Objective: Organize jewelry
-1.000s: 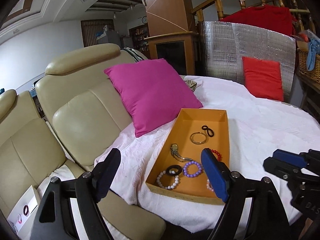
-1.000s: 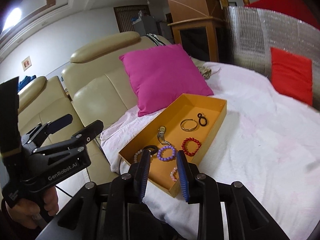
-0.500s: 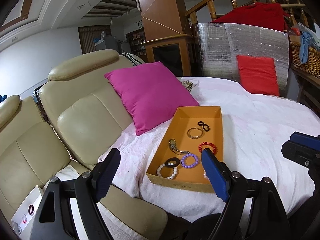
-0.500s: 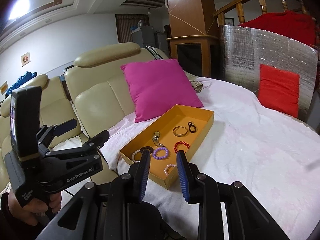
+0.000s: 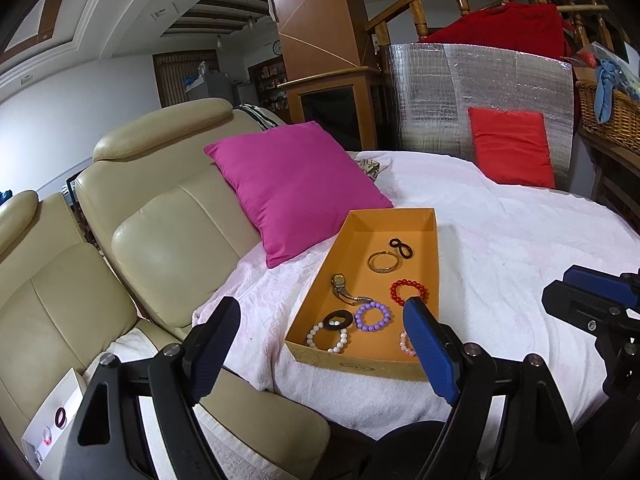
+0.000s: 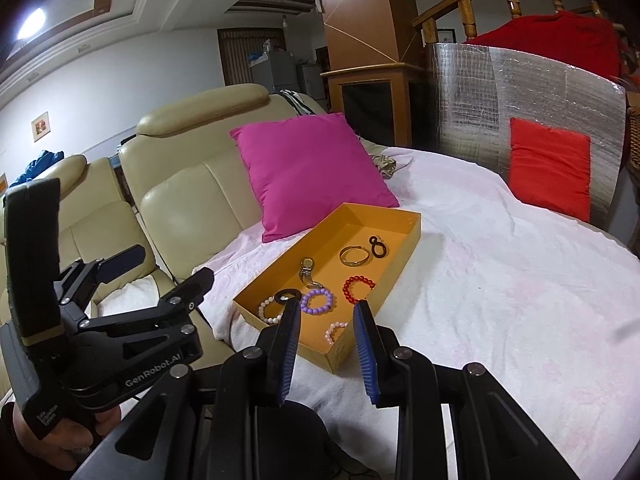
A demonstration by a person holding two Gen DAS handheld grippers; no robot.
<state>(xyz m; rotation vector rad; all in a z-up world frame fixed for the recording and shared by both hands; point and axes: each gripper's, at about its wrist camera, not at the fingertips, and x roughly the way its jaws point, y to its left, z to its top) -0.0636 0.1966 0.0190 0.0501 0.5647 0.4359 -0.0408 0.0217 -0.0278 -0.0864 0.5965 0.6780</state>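
An orange tray [image 5: 434, 248] [image 6: 404, 250] lies on the white cloth. In it are a red bead bracelet [image 5: 409, 291] [image 6: 358, 288], a purple one [image 5: 373, 316] [image 6: 317, 301], a white one [image 5: 327, 338], a pink one [image 6: 335, 330], a gold bangle [image 5: 383, 262] [image 6: 354, 256], a watch [image 5: 344, 290] [image 6: 307, 270], a black ring [image 5: 338, 320] and a black loop [image 5: 401, 248] [image 6: 378, 246]. My left gripper [image 5: 320, 334] is wide open and empty, short of the tray's near end. My right gripper [image 6: 326, 334] is open a little, empty, above the near corner.
A magenta pillow [image 5: 296, 184] leans on a beige sofa [image 5: 160, 232] left of the tray. A red cushion [image 5: 510, 148] stands against a silver foil panel [image 5: 460, 92] at the back. A wicker basket [image 5: 608, 110] is far right. A white box [image 5: 52, 420] lies on the sofa seat.
Both grippers have drawn back and up from the tray, which looks smaller and farther now. The jaws have not changed.
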